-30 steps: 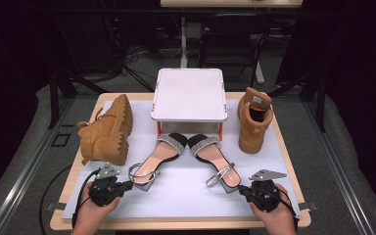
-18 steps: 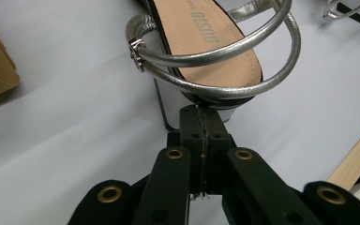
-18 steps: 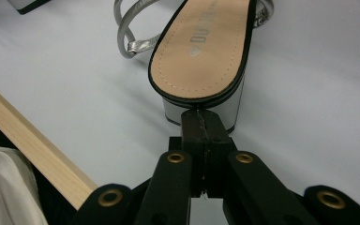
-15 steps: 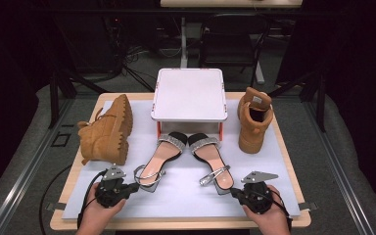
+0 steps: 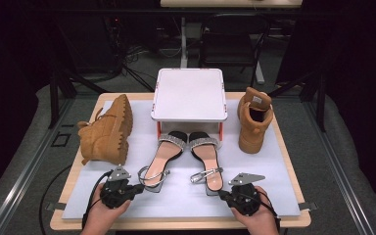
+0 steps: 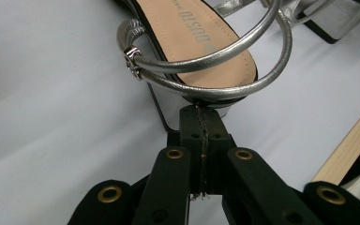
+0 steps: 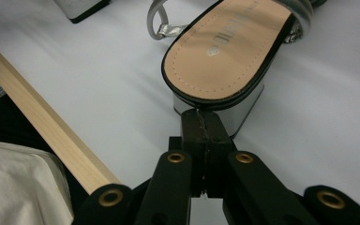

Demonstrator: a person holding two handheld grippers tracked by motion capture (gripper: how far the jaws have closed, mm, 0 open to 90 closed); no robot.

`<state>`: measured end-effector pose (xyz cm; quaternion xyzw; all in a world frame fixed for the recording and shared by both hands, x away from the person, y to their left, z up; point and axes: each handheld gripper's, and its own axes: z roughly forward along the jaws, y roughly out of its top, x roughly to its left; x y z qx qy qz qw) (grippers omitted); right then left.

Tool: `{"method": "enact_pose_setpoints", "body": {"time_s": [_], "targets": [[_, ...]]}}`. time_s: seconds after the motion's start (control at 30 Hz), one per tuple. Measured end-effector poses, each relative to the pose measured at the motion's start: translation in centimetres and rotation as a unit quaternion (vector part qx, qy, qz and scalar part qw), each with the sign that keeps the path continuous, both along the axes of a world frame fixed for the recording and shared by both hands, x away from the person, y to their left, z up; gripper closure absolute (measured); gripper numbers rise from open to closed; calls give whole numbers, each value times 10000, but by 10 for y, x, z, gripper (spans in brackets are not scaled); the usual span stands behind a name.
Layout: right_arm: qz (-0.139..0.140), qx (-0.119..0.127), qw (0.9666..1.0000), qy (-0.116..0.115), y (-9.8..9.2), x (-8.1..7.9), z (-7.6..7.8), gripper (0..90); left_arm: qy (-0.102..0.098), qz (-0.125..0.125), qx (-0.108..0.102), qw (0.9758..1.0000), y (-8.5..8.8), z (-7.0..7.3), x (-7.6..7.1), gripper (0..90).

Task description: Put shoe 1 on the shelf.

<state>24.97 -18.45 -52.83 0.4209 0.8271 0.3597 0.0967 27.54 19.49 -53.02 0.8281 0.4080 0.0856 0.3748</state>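
Lying side by side in the lower middle of the high view, two silver-strapped sandals point their toes under a white raised platform [image 5: 189,94]. The left sandal [image 5: 160,157] slants toward lower left; the right sandal [image 5: 207,159] lies nearly straight. In the left gripper view the left tongs [image 6: 201,119] are pressed together, their tips touching the back of the left sandal's silver block heel [image 6: 194,101], just beneath the looped ankle strap [image 6: 206,56]. In the right gripper view the right tongs [image 7: 201,123] are likewise together, tips against the back of the right sandal's heel [image 7: 236,105]. Whether either pair pinches any material, I cannot tell. A white mat [image 5: 137,147] covers the wooden desk [image 5: 289,156]. At centre left a tan boot [image 5: 108,131] lies on its side, lugged sole showing. At centre right its mate [image 5: 253,120] stands upright. A hand grips each tool at the bottom edge.
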Motion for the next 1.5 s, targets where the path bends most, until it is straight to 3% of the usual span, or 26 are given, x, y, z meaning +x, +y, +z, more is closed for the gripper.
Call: {"method": "enact_pose_setpoints", "body": {"time_s": [0.27,0.4,0.77,1.03,1.2,1.37,1.5], "targets": [[-28,13,10000,-70,10,-2,-1,900,-5,6,2,10000,-9,1,0,900],[-72,9,9999,-105,13,1,-1,900,-89,27,-119,9999,-11,5,2,900],[-202,183,9992,-291,16,14,7,900,-175,22,-240,9996,-19,10,15,900],[-304,220,9987,-357,18,25,10,900,-105,-24,-316,9994,-33,8,26,900],[-371,259,9981,-427,16,32,15,900,-162,-13,-363,9992,-42,9,34,900],[-395,363,9978,-394,18,39,16,900,-130,48,-433,9990,-42,12,38,900],[-372,303,9977,-481,22,38,14,900,-177,119,-394,9990,-41,10,39,900]]}}
